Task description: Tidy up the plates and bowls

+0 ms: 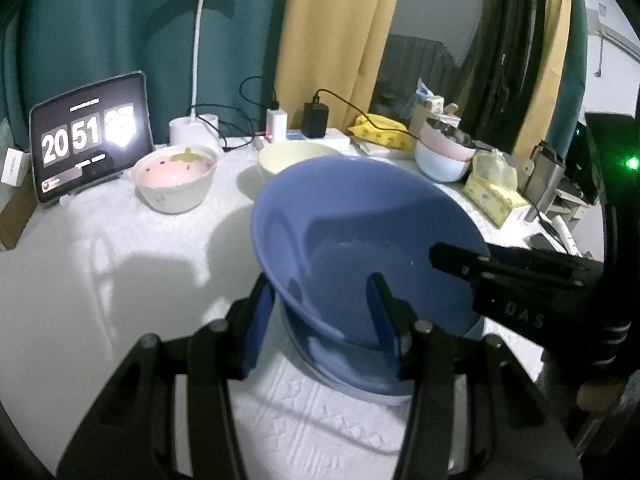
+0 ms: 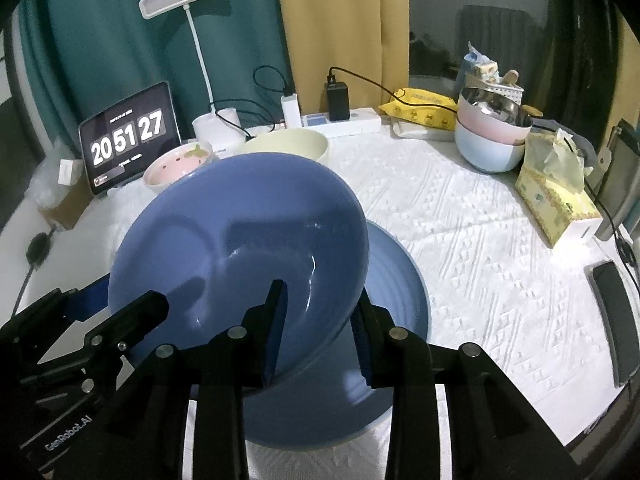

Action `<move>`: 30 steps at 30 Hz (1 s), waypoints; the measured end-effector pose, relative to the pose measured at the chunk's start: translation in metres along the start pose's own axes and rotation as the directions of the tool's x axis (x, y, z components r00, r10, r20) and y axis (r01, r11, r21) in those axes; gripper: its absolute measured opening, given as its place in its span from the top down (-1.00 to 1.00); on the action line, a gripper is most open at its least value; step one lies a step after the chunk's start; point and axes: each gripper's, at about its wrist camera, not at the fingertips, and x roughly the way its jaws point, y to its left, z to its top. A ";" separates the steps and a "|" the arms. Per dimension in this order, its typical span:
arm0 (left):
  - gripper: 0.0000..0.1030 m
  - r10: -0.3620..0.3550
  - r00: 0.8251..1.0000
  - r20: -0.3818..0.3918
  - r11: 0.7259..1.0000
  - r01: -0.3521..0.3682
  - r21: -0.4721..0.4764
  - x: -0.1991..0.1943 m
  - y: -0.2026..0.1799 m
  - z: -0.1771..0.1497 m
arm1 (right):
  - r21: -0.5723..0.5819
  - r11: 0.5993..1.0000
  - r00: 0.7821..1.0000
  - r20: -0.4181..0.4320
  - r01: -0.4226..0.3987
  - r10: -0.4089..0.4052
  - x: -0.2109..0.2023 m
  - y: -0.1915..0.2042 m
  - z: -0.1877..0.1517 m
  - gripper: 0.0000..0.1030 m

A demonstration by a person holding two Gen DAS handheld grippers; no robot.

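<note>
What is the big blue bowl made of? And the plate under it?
The blue bowl looks like glazed ceramic or smooth plastic; its inside is glossy, with bright glints. The blue plate beneath looks similar but duller, with faint ridged rings. The pictures can't settle which material it is.

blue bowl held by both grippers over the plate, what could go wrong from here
The blue bowl is tilted, pinched at its rim by the left gripper and right gripper; it might slip and strike the blue plate below. Swinging it back could hit the cream bowl.
</note>
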 end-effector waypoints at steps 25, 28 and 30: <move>-0.12 0.001 1.000 0.009 0.999 -0.001 0.042 0.004 -0.002 0.018 | 0.025 0.999 0.998 0.053 0.033 -0.034 -0.006 -0.022 0.020 0.07; -0.13 0.005 1.000 0.022 0.999 -0.006 0.040 0.001 0.002 0.023 | 0.021 0.999 0.998 0.056 0.031 -0.032 -0.005 -0.022 0.024 0.07; -0.14 0.015 0.999 0.029 0.999 -0.016 0.033 0.001 0.005 0.027 | 0.019 0.999 0.998 0.057 0.029 -0.030 -0.005 -0.023 0.026 0.07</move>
